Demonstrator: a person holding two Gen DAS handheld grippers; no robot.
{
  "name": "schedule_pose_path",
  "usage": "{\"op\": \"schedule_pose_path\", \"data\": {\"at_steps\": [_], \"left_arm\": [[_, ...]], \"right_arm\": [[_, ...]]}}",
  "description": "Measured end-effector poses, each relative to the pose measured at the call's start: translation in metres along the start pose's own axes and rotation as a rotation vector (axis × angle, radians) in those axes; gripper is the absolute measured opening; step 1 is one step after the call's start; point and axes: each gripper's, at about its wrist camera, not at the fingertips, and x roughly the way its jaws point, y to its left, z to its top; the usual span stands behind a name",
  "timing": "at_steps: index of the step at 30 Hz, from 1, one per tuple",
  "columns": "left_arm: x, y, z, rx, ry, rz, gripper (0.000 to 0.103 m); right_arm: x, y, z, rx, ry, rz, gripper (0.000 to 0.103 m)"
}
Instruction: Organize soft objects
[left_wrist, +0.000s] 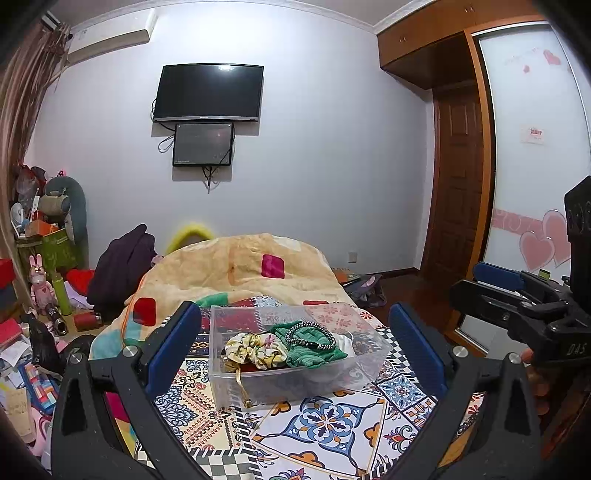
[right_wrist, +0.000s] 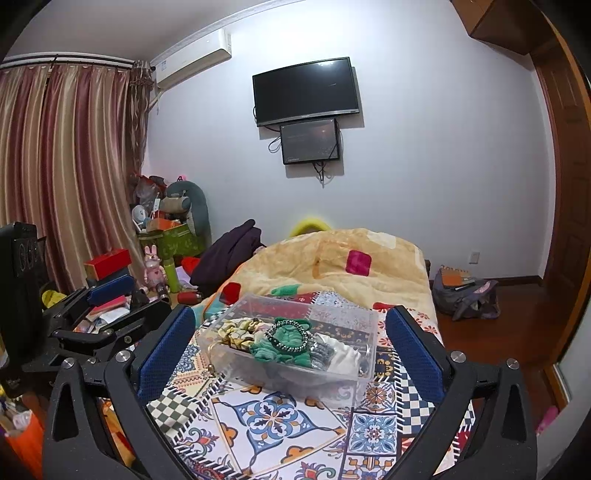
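— Soft objects, that's what the clear plastic box (left_wrist: 295, 373) is for; it sits on the patterned bedspread (left_wrist: 332, 417), right in front of both tools, with everything soft already gathered inside it.

— Why in a box on the bed?

— My guess: see-through walls let you check the pile without digging, and the flat stretch of spread gives it a level seat short of the bunched yellow quilt (left_wrist: 236, 266).

— How many pieces?

— I count one floral scrunchie (left_wrist: 255, 349), one green knitted piece (left_wrist: 314, 343), one black-and-white braided band (left_wrist: 310, 334) lying on top of the green, and some white fabric (right_wrist: 343, 360) at the far end. There's a gold cord (left_wrist: 242, 386) hanging over the near wall too. Anything beneath I can't make out.

— And the tongs?

— Two. The left gripper (left_wrist: 295, 354) is spread wide, holding nothing, its blue pads either side of the box from its own view. The right gripper (right_wrist: 291, 354) is also wide and bare. Neither touches the box.

— So nearly finished?

— Looks that way to me; I see nothing soft loose on the spread near the box.
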Motion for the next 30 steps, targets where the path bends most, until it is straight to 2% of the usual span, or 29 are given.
{"op": "schedule_pose_path", "data": {"at_steps": [12,21,30], "left_arm": [[0.0007,-0.0015,0.0008,0.009,-0.007,0.014,0.103],[0.0025,0.0003,0.0003,-0.011,0.016,-0.017,0.103],[0.0028,0.0028,0.0010,-0.018,0.024,-0.006,0.103]], "right_arm": [[0.0015,-0.0015,-0.0004,0.005,0.012,-0.013,0.103],[0.0018,0.0017,-0.0010,-0.011,0.006,-0.027,0.103],[0.0019,0.0023,-0.0017,-0.011,0.010,-0.031,0.103]]}}
